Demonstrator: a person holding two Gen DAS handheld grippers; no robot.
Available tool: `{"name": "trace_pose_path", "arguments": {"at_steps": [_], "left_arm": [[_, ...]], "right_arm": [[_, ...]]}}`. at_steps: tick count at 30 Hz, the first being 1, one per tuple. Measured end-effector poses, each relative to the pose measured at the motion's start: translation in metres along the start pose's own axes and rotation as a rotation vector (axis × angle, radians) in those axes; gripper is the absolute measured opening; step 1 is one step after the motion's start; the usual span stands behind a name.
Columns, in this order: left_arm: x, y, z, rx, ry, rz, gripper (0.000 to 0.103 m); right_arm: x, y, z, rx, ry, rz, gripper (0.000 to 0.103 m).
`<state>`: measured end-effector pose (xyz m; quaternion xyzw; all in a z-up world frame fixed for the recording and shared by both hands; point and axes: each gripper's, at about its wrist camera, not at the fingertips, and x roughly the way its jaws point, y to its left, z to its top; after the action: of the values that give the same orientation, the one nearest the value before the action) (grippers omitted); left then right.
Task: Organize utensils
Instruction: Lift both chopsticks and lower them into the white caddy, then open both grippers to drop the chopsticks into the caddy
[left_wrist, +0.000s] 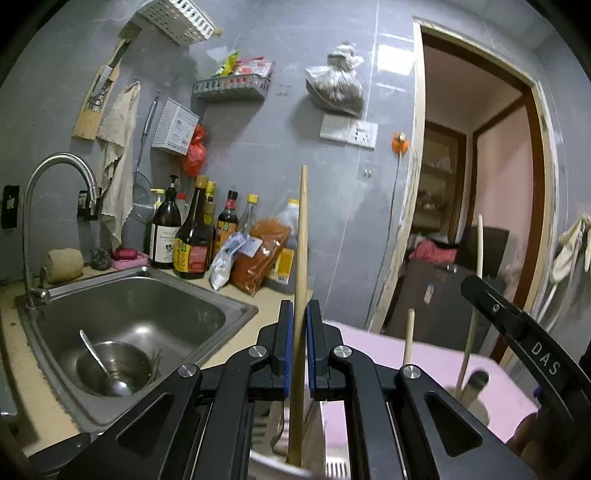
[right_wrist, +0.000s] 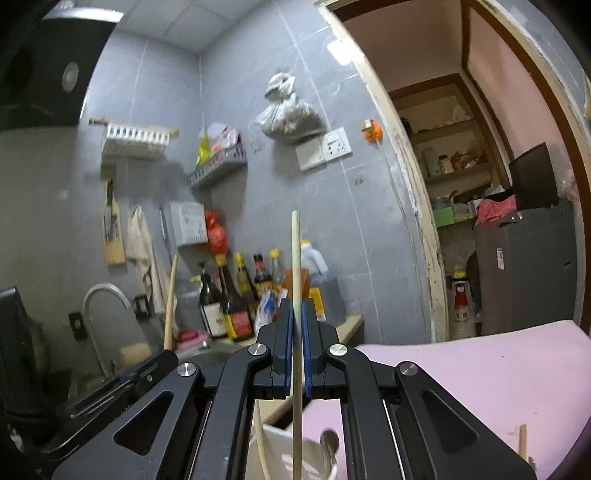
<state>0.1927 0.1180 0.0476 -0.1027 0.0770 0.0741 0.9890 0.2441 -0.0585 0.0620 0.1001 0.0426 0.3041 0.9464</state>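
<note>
Both tools—left (left_wrist: 299, 314), right (right_wrist: 295, 314)—clamp upright chopsticks (left_wrist: 301, 258), lower ends blurred.

Left chopstick (left_wrist: 301, 266): pale wood, matt, smooth. Right chopstick (right_wrist: 296, 295): lighter wood, matt. Left gripper (left_wrist: 299, 321) and right gripper (right_wrist: 294, 317): black matt plastic, blue pads, bright metal pins. Sink (left_wrist: 155, 291): brushed steel, dull and scuffed. Bowl (left_wrist: 114, 365): shiny steel. Tap (left_wrist: 55, 173): satin metal. Wall (left_wrist: 266, 155): glossy grey tile. Mat (right_wrist: 480, 365): pink, matt, smooth. Towel (left_wrist: 118, 147): rough, worn cloth. Bottles (left_wrist: 192, 240): dark glossy glass. Board (left_wrist: 98, 96): bare wood.
</note>
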Motion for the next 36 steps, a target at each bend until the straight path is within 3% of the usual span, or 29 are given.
{"name": "trace_pose_path", "arguments": {"at_steps": [7,14,17,19,20,23,25,27,29,33,35,36], "left_arm": [[0.002,-0.006,-0.011,0.041,0.114,0.003,0.005],[-0.004,-0.007,-0.012,0.042,0.163,-0.004,0.006],[-0.008,-0.005,-0.008,0.033,0.164,-0.017,0.015],[-0.012,-0.004,-0.005,0.014,0.157,-0.027,0.029],[-0.014,-0.003,-0.004,0.001,0.151,-0.034,0.029],[-0.018,-0.002,0.003,-0.009,0.147,-0.041,0.03],[-0.022,-0.003,0.008,-0.012,0.141,-0.047,0.037],[-0.026,-0.003,0.011,-0.02,0.132,-0.056,0.041],[-0.031,-0.005,0.016,-0.022,0.122,-0.067,0.046],[-0.038,-0.014,0.022,-0.014,0.112,-0.096,0.06],[-0.042,-0.021,0.024,-0.005,0.109,-0.116,0.07],[-0.044,-0.025,0.024,0.0,0.104,-0.127,0.075]], "right_arm": [[-0.004,-0.001,-0.008,-0.028,0.11,0.011,0.003],[-0.006,-0.008,-0.013,-0.015,0.194,0.024,0.005],[-0.01,-0.009,-0.014,-0.022,0.204,0.026,0.009],[-0.012,-0.009,-0.013,-0.025,0.206,0.031,0.015],[-0.014,-0.009,-0.012,-0.025,0.203,0.035,0.021],[-0.02,-0.007,-0.007,-0.038,0.186,0.04,0.022],[-0.025,-0.006,-0.003,-0.052,0.173,0.037,0.025],[-0.032,-0.006,0.004,-0.06,0.153,0.031,0.031],[-0.04,-0.007,0.009,-0.068,0.131,0.011,0.048],[-0.059,-0.014,0.023,-0.083,0.1,-0.036,0.061],[-0.07,-0.021,0.028,-0.082,0.085,-0.05,0.079],[-0.076,-0.024,0.031,-0.083,0.08,-0.06,0.084]]}}
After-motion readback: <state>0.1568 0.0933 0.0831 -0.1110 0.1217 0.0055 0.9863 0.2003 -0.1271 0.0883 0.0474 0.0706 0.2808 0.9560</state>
